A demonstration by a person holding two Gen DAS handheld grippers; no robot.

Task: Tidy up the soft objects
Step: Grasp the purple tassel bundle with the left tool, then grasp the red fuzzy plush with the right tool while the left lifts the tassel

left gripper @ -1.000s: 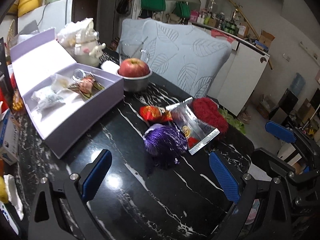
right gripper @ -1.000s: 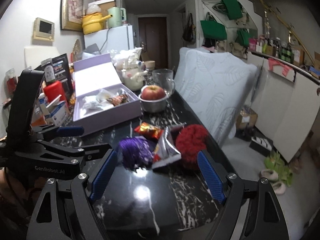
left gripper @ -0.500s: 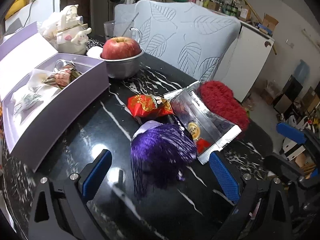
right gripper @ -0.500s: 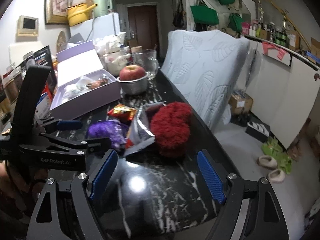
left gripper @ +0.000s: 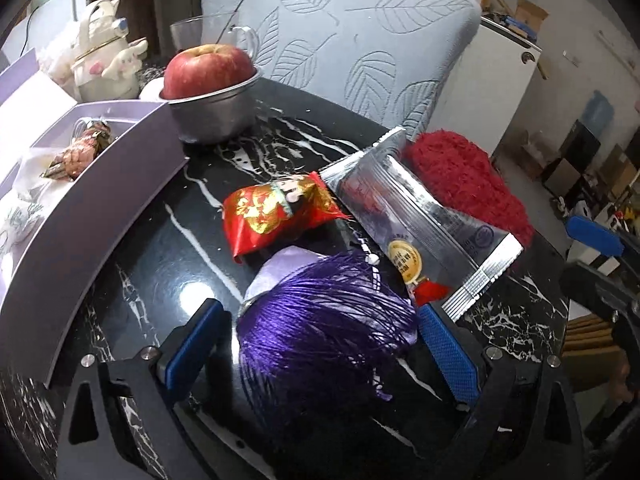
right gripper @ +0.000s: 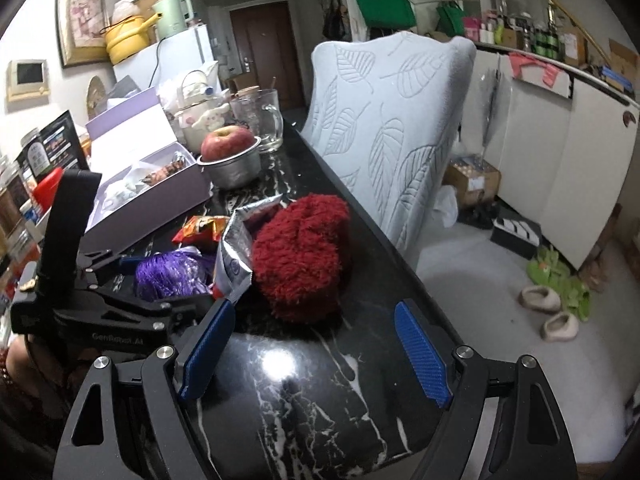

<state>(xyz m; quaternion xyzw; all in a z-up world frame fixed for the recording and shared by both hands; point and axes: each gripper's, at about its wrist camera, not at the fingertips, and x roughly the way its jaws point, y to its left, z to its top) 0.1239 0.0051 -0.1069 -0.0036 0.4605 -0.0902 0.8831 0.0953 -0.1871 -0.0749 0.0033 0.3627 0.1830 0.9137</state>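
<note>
Purple tassel [left gripper: 320,320] lay on the black marble surface [left gripper: 160,264], between the spread fingers of the left gripper [left gripper: 316,344]; whether either pad touched its threads was hard to tell. Just beyond it lay a red snack packet [left gripper: 276,216] and a silver pouch [left gripper: 416,216]. The red fluffy ball [right gripper: 304,256] sat ahead of the right gripper [right gripper: 312,348], whose fingers stood apart over bare marble.
</note>
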